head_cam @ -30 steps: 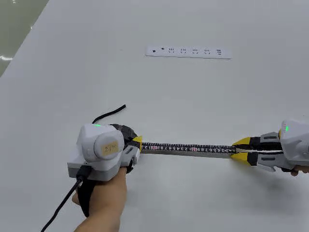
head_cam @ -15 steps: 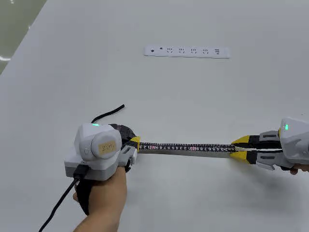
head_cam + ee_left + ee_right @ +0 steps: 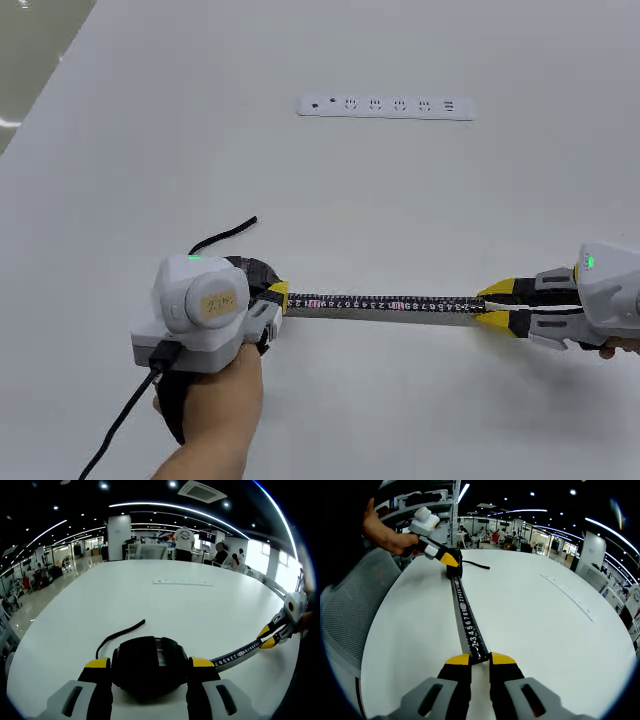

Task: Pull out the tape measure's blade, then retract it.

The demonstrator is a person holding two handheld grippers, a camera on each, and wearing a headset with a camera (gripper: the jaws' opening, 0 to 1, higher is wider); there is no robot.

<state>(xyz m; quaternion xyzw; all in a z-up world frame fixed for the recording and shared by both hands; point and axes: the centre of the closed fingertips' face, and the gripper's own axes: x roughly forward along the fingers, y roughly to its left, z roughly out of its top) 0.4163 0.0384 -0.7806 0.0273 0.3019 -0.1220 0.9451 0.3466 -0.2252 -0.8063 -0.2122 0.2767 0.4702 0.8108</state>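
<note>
Tape measure (image 3: 256, 273) is sitting on the table (image 3: 400, 200), clamped in my left gripper (image 3: 150, 664), and my right gripper (image 3: 480, 658) is pinching the blade (image 3: 466, 614) at its tip. Blade's hardly lengthening since a second ago, so I'm figuring retracting is coming next.

The left gripper (image 3: 277, 305) hides most of the tape measure (image 3: 255, 272), and the fingers (image 3: 500, 291) of the right gripper (image 3: 488, 306) cover the tip of the blade (image 3: 385, 303).

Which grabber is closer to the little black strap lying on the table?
Left. The left gripper grips the tape measure case, with the black strap lying just beyond it. The right gripper is off at the blade's far end, pinching its tip.
</note>
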